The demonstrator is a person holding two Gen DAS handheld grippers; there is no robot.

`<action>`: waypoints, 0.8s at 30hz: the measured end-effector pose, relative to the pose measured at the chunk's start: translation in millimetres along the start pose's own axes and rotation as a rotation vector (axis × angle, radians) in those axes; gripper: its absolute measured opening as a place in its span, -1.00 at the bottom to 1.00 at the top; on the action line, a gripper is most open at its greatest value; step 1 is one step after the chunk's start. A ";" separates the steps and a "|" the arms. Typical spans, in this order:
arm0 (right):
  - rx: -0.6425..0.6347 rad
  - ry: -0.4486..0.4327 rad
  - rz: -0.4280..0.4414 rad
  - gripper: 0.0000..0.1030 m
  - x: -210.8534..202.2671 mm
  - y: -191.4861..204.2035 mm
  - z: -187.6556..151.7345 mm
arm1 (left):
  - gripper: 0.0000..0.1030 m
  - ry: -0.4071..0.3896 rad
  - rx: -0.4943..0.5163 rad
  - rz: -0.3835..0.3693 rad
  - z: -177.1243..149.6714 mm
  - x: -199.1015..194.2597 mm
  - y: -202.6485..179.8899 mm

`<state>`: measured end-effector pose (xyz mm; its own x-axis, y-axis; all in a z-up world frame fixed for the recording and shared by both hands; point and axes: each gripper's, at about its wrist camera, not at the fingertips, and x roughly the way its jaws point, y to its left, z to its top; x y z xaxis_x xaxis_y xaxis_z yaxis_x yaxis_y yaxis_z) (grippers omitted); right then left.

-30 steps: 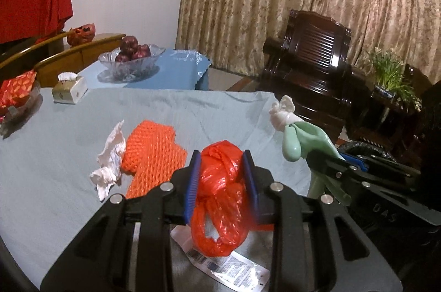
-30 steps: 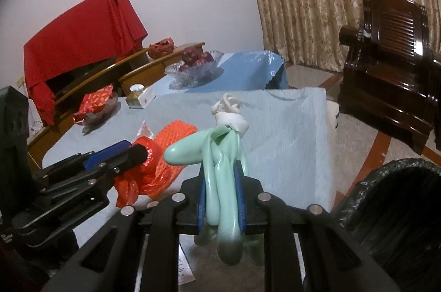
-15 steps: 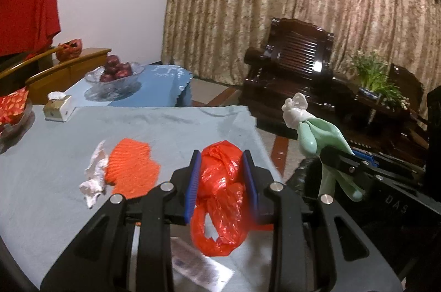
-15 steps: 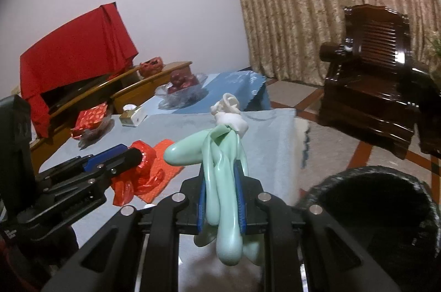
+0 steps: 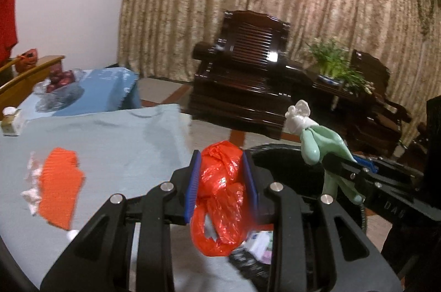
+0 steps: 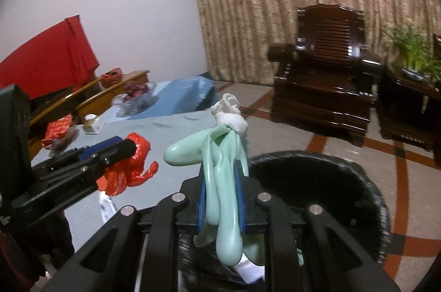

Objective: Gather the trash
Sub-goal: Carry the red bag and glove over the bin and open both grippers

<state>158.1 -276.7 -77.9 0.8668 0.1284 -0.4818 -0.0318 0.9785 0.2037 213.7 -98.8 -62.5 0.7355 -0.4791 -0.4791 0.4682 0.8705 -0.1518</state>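
Left wrist view: the left hand-held gripper [image 5: 222, 176] is clamped on a crumpled red plastic bag [image 5: 220, 195]. The bag's long axis runs along the fingers, its knotted bulk rising past the tips and a torn loop hanging below the pads. Ahead and to the left of this hand-held gripper lies the tabletop [image 5: 115, 143] under a pale blue cloth, carrying an orange foam net [image 5: 59, 190] with white crumpled paper [image 5: 31, 181] touching its left side. The cloth's right edge falls just left of the fingertips. Right of the fingertips and below them is the rim of a black-lined trash bin [image 5: 278, 157], some printed wrappers visible low inside. Further right, the right hand-held gripper [image 5: 333, 163] reaches in from the side, gripping a mint-green rubber glove [image 5: 317, 143].

Right wrist view: the right hand-held gripper [image 6: 222, 176] is closed on the glove [image 6: 220, 181], whose long axis stands roughly along the fingers, white knotted cuff up past the tips, limp fingers dangling below. The bin's [image 6: 366, 181] open mouth lies directly ahead and below, with bare floor [image 6: 408, 162] beyond it. To the left, the other hand-held gripper [image 6: 129, 147] holds the red bag [image 6: 129, 168] over the tabletop's [image 6: 171, 132] near edge.
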 end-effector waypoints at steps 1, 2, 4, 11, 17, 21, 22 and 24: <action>0.008 0.004 -0.017 -0.65 -1.2 -7.4 -2.5 | -0.44 0.003 0.004 -0.010 -1.2 4.4 -5.1; 0.012 0.008 -0.028 -0.65 -1.0 -11.9 -4.0 | -0.44 0.009 0.013 -0.025 -2.1 10.9 -12.7; 0.021 0.020 -0.055 -0.65 -0.1 -23.6 -9.3 | -0.44 0.023 0.025 -0.046 -4.9 22.0 -25.4; 0.058 0.075 -0.110 -0.65 11.6 -53.3 -28.5 | -0.43 0.066 0.064 -0.108 -15.0 59.7 -55.4; 0.071 0.132 -0.144 -0.47 26.2 -65.4 -45.4 | -0.20 0.127 0.062 -0.126 -20.1 87.8 -59.8; 0.066 0.130 -0.175 -0.01 26.5 -70.5 -49.8 | 0.20 0.125 0.028 -0.117 -18.0 87.9 -50.5; 0.068 0.127 -0.180 0.14 25.4 -72.0 -50.5 | 0.27 0.122 0.023 -0.114 -17.2 86.6 -48.1; 0.075 0.124 -0.195 0.46 23.0 -73.9 -50.9 | 0.40 0.112 0.010 -0.108 -13.8 82.6 -42.0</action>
<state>155.1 -337.9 -147.4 0.7847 -0.0386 -0.6186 0.1716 0.9726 0.1570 248.0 -173.5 -107.6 0.6216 -0.5541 -0.5537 0.5472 0.8129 -0.1992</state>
